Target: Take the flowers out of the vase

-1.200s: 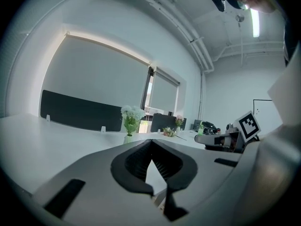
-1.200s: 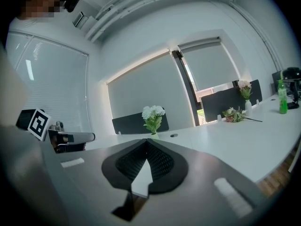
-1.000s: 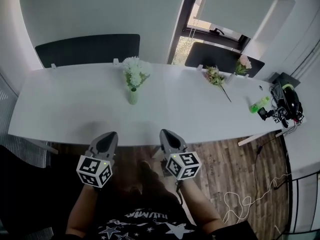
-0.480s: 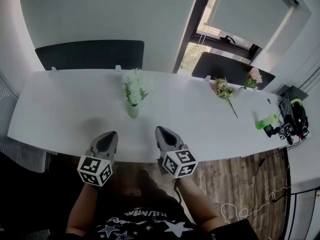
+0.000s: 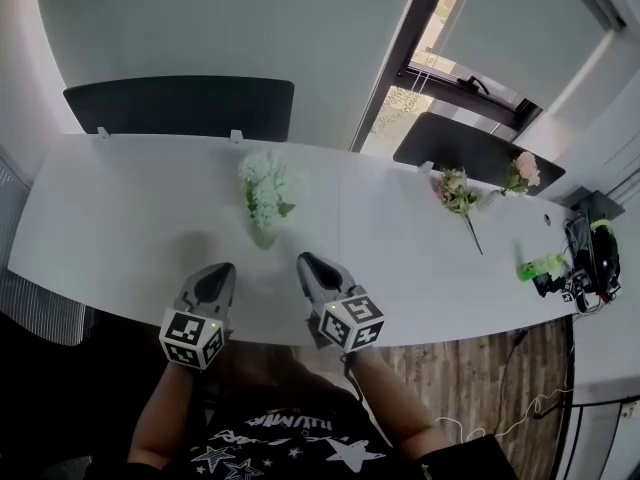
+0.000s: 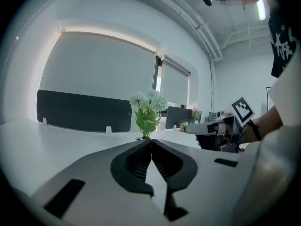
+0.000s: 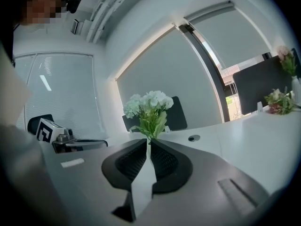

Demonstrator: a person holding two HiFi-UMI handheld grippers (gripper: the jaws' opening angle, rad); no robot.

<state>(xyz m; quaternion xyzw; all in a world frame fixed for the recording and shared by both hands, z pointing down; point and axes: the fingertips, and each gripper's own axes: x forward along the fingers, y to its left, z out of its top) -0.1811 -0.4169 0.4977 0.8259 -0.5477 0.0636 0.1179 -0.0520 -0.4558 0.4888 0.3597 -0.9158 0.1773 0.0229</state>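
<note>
The bunch of white flowers (image 5: pixel 266 190) stands upright in a small pale vase (image 5: pixel 263 236) on the white tabletop (image 5: pixel 120 198), about midway along it and a little back from the near edge. Both grippers hang over that near edge, short of the vase and touching nothing. The left tongs (image 5: pixel 220 268) are just to its left and the right tongs (image 5: pixel 303 260) just to its right, so the vase sits ahead of the gap between them. In the left gripper view the jaws are pressed tip to tip with nothing between them, and the flowers rise straight beyond. The right gripper view shows the same: jaws drawn together, empty, and aimed at the green stems. Farther right a loose bouquet (image 5: pixel 458 192) lies flat on the tabletop, with a pink flower (image 5: pixel 520 172) standing behind it. A green bottle (image 5: pixel 540 265) lies near the right end. Two dark panels (image 5: pixel 180 108) line the far edge
</note>
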